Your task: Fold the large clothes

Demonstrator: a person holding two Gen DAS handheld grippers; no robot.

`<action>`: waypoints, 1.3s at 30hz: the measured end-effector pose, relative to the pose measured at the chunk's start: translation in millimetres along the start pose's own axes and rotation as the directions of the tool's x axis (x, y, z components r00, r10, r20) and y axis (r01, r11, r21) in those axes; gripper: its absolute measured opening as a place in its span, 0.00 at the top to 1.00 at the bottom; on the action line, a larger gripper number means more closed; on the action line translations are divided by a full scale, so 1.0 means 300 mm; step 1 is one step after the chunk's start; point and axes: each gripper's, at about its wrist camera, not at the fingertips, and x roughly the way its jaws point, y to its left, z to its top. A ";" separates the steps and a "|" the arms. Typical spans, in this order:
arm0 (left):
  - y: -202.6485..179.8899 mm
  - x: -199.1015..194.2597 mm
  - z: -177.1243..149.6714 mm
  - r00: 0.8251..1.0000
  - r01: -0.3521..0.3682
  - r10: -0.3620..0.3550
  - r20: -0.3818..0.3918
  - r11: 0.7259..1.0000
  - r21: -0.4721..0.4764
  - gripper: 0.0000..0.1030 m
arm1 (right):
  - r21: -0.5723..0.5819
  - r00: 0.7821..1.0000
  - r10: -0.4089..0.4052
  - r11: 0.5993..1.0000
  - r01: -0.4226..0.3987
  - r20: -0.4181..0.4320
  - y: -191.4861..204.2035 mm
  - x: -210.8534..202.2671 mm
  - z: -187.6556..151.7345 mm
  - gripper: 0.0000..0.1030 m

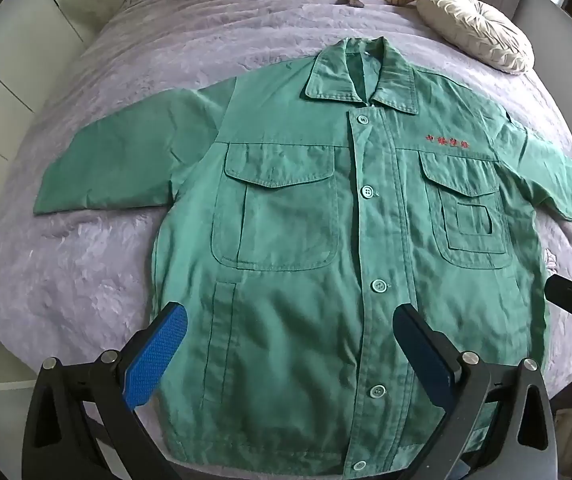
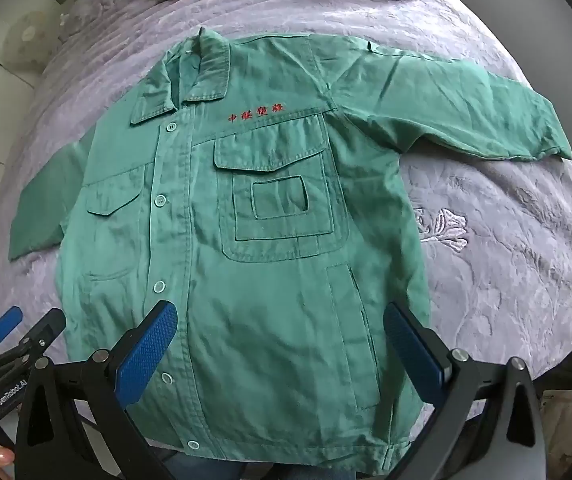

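Presently: green work jacket, buttoned, spread flat face-up on bed, sleeves out, no fold yet made. Left hand-held gripper and right hand-held gripper hang over the hem, jaws wide, holding nothing. Next move, likely: pinch a sleeve or side edge, fold inward. Red embroidered characters on chest, too small to read; "GenRobot.AI" on left gripper body.

Red embroidered Chinese characters across the chest of the green jacket, too small to read surely, white "GenRobot.AI" lettering on the left gripper's black body
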 end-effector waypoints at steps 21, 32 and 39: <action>0.010 -0.014 -0.016 1.000 -0.004 0.004 0.001 1.000 -0.002 0.00 | -0.009 1.000 0.001 1.000 -0.001 -0.008 0.022 -0.002 -0.026 0.00; 0.016 -0.022 -0.010 0.999 -0.004 0.004 0.038 1.000 0.001 0.00 | -0.007 1.000 -0.001 1.000 0.001 -0.009 0.020 -0.003 -0.027 0.00; 0.018 -0.012 -0.009 0.999 -0.002 0.002 0.032 1.000 0.001 0.00 | -0.009 1.000 -0.003 1.000 0.003 -0.012 0.029 0.003 -0.020 0.00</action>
